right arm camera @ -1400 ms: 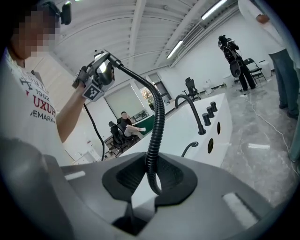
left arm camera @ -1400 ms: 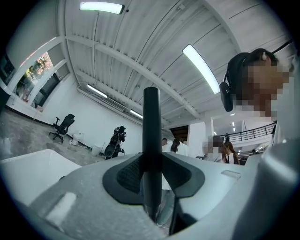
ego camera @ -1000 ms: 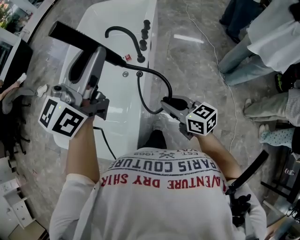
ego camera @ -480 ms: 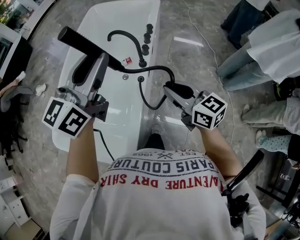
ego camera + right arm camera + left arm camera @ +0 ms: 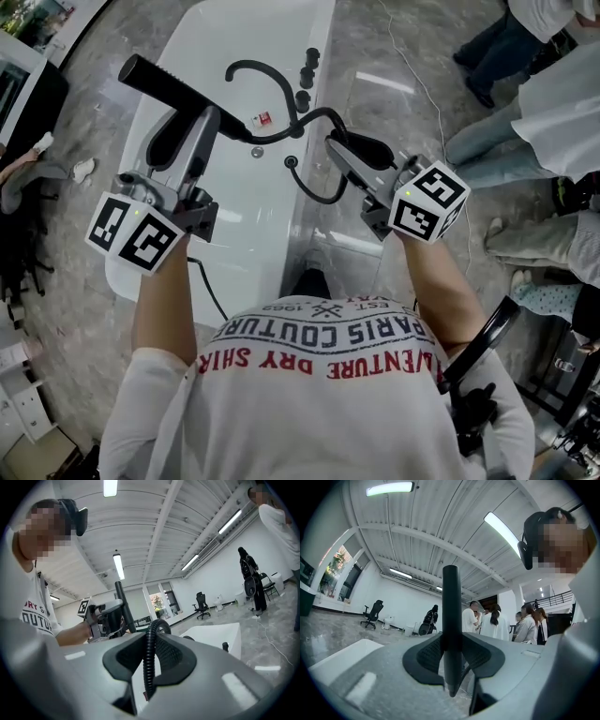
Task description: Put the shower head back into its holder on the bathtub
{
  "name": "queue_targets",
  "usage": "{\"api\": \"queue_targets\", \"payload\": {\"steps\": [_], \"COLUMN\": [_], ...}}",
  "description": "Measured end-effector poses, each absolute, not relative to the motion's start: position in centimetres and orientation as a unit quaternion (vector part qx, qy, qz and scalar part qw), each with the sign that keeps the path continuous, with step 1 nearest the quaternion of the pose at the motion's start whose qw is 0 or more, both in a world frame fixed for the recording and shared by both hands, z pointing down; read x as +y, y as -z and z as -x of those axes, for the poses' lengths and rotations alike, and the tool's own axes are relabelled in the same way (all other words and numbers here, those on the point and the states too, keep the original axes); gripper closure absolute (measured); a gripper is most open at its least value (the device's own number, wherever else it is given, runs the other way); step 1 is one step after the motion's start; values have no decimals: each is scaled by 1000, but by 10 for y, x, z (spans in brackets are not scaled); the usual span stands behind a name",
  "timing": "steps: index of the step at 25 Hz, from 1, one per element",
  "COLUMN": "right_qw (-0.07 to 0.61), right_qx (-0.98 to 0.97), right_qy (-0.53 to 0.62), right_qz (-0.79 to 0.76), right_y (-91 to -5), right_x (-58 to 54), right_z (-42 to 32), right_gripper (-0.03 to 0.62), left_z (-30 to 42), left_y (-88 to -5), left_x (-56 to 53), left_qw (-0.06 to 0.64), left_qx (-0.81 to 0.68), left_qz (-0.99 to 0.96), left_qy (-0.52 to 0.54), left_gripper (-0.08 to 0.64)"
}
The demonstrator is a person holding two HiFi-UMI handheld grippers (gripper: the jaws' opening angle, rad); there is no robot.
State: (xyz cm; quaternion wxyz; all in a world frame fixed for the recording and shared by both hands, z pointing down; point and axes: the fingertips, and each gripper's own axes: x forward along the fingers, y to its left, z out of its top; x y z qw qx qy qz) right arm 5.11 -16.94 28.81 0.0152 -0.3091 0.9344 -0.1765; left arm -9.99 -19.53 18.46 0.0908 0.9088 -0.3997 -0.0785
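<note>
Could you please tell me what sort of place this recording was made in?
Probably a big open studio or showroom rather than a home bathroom: a freestanding white bathtub on a polished stone floor, an office chair in the background, and strip lights on a high ribbed ceiling.

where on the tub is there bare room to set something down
Bare: the tub basin between the left gripper and the hose, and its rim nearer you, below the hose loop. Crowded: the far rim, where spout, knobs and the arching hose sit close together.
</note>
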Motion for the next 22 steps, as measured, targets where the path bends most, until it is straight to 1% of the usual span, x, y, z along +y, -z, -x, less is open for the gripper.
{"api": "queue_targets", "payload": {"steps": [8,22], "right_qw": [23,22], "right_qx": [939,946], "right_qy": [158,137], "right_qz": [305,294], "right_y": [-276,-258], "right_x": [-203,-277], "right_z": [-37,15], "right_gripper": [534,535], "left_z": [115,160], "left_y": [-194,-194], "left_x": [-212,-259], "left_qw": [96,89], "left_qx": [-408,-419], "left_qz": [-905,-900], "left_qy": [79,81], "left_gripper": [437,437]}}
